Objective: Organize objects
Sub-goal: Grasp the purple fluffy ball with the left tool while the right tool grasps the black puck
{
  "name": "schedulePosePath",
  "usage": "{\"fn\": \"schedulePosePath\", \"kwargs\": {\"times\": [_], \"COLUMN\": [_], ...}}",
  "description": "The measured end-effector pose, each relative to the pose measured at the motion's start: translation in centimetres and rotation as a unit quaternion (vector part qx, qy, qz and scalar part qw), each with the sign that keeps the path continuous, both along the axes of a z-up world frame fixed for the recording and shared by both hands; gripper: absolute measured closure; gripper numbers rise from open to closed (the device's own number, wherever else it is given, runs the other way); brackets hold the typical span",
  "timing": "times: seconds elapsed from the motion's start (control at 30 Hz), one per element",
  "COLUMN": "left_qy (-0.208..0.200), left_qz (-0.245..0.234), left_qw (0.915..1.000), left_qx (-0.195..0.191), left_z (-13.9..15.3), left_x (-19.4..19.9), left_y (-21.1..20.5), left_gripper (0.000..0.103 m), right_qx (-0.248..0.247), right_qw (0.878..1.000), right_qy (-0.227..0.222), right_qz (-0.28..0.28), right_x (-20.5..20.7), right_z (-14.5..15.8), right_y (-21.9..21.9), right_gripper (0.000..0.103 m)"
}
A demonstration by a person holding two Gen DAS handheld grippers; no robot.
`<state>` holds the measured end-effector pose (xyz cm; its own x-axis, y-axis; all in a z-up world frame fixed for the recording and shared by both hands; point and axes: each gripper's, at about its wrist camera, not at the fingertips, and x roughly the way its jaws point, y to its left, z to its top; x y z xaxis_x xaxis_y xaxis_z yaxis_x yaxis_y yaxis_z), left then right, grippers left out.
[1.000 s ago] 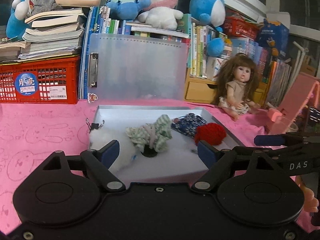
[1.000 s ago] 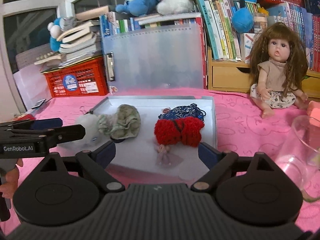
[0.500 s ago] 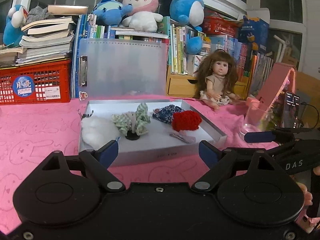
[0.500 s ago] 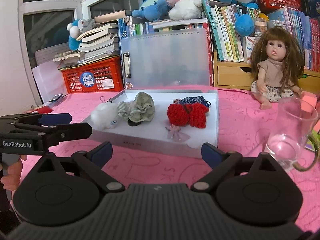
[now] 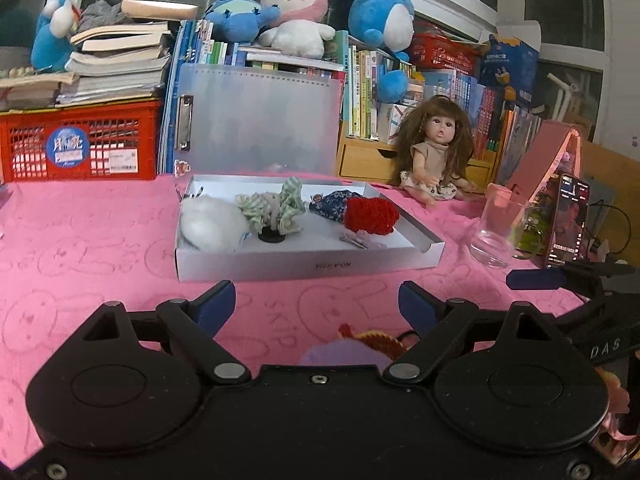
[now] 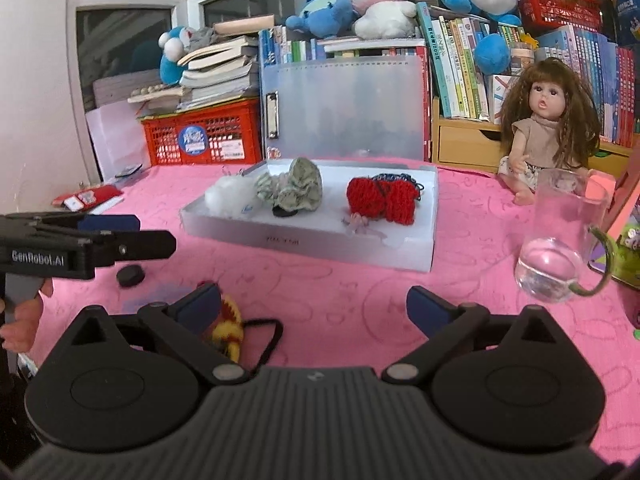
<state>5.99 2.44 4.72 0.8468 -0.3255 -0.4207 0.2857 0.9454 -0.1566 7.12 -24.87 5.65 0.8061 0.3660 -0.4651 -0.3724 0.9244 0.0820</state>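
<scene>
"GenRobot.AI" marks the left gripper (image 6: 132, 234), perhaps "DAS" the right gripper (image 6: 314, 306); both gape wide, empty.

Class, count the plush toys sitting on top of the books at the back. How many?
4: a blue one far left, a blue one lying down, a pink-hooded rabbit in the middle, and a blue one on the right. Others may be hidden.

Pink-clothed table (image 6: 340, 292) with tray (image 6: 304, 242), glass (image 6: 560, 240), doll (image 6: 548, 132), perhaps scrunchie (image 6: 228, 326).
</scene>
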Motion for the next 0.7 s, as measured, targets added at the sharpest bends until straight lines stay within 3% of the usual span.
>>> {"fn": "schedulePosePath", "kwargs": {"times": [0.2,0.5,0.7], "left_qy": [-0.004,0.026,0.035], "left_qz": [0.000,-0.010,-0.018], "left_qw": [1.0000,0.9996,0.9992], "left_qx": [0.006,0.004,-0.002], "left_z": [-0.6,-2.6,-3.2], "left_x": [-1.7,-2.9,-2.8], "left_y": [0.0,-0.1,-0.4], "left_gripper": [0.014,0.014,0.017], "right_qx": [-0.010,-0.022,-0.026], "right_qw": [1.000,0.998,0.997], "right_qy": [-0.006,0.013,0.022], "right_qz": [0.020,0.055,0.071], "right_x": [-1.7,-2.3,-2.6], "right_z": [-0.6,-1.9,-2.4], "right_y": [0.4,2.0,2.6], "right_gripper": [0.000,0.000,0.006]}}
